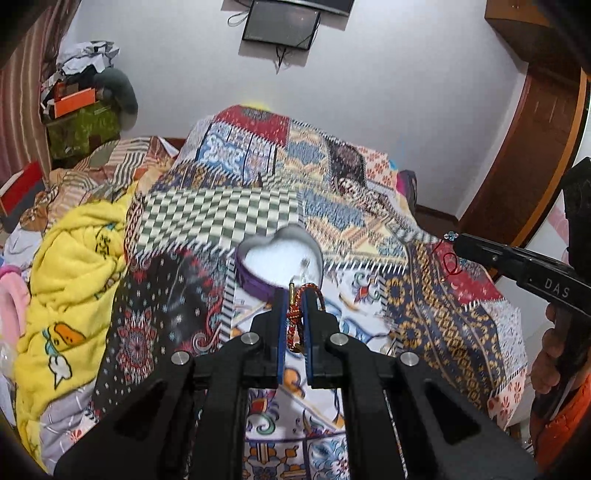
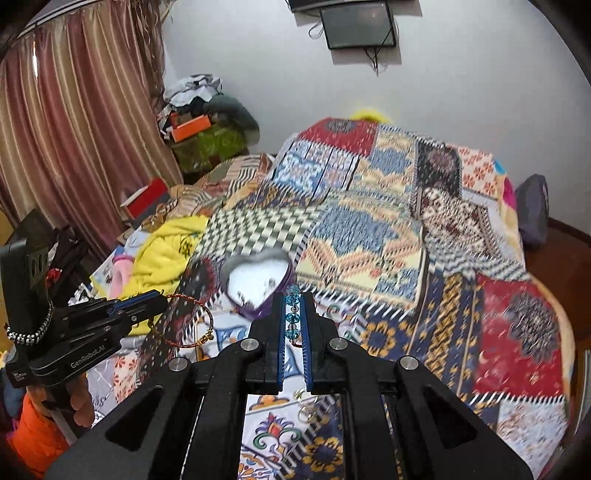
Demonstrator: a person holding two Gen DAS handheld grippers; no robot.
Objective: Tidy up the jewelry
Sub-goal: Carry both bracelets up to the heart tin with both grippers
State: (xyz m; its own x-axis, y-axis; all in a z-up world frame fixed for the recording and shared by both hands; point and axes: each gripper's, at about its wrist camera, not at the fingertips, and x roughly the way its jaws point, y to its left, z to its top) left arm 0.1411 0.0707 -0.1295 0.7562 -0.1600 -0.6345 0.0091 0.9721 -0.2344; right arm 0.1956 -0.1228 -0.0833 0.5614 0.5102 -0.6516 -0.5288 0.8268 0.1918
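Note:
A heart-shaped purple tin with a white inside lies open on the patchwork bedspread; it also shows in the right wrist view. My left gripper is shut on a red-and-gold braided bangle, held just short of the tin. In the right wrist view the bangle hangs from the left gripper. My right gripper is shut on a blue bead bracelet on red thread. In the left wrist view its red thread dangles from the right gripper.
A yellow blanket lies bunched at the left of the bed. Boxes and clothes are piled in the far left corner beside a curtain. A wooden wardrobe stands at the right. A screen hangs on the wall.

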